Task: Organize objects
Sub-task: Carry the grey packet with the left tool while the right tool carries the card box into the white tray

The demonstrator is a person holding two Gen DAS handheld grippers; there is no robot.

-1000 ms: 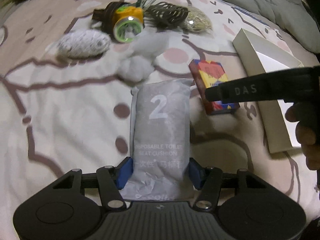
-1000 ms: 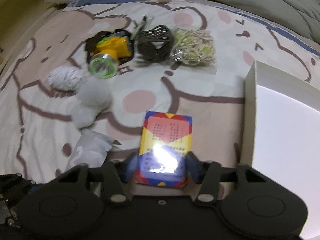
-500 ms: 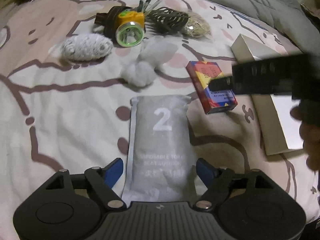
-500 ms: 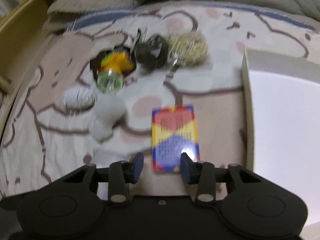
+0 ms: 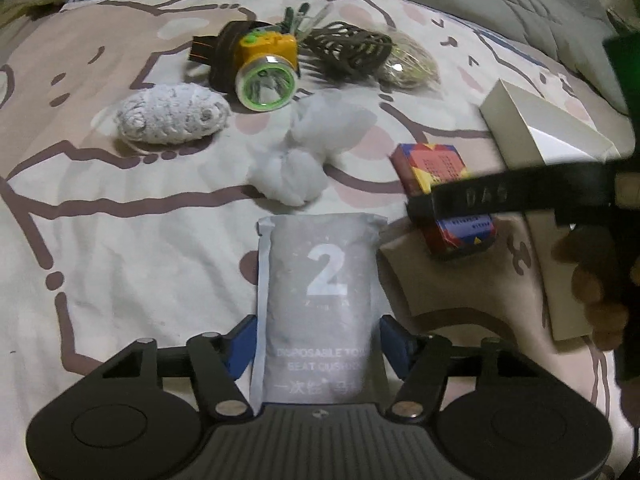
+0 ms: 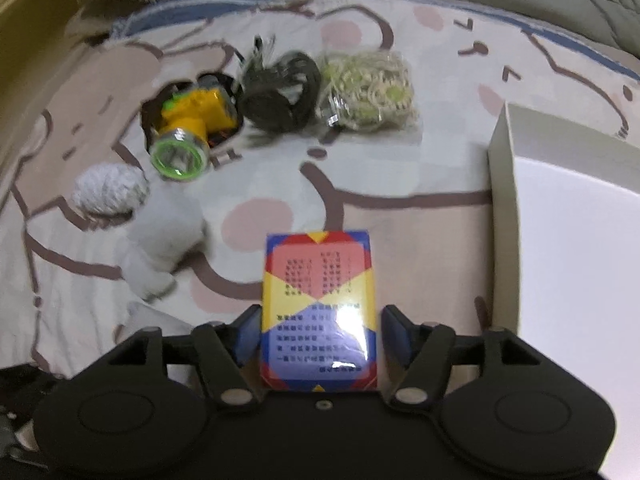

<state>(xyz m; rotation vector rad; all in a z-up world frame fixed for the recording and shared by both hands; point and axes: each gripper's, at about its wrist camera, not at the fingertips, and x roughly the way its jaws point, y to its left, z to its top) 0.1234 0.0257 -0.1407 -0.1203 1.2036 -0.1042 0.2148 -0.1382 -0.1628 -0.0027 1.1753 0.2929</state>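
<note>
Both pairs of fingers straddling flat packs on the bed

My left gripper has just narrowed around the crinkly grey sachet; whether it grips, I cannot tell. My right gripper has just opened, its fingers just off the glossy card box, closer than half a second ago.
</note>
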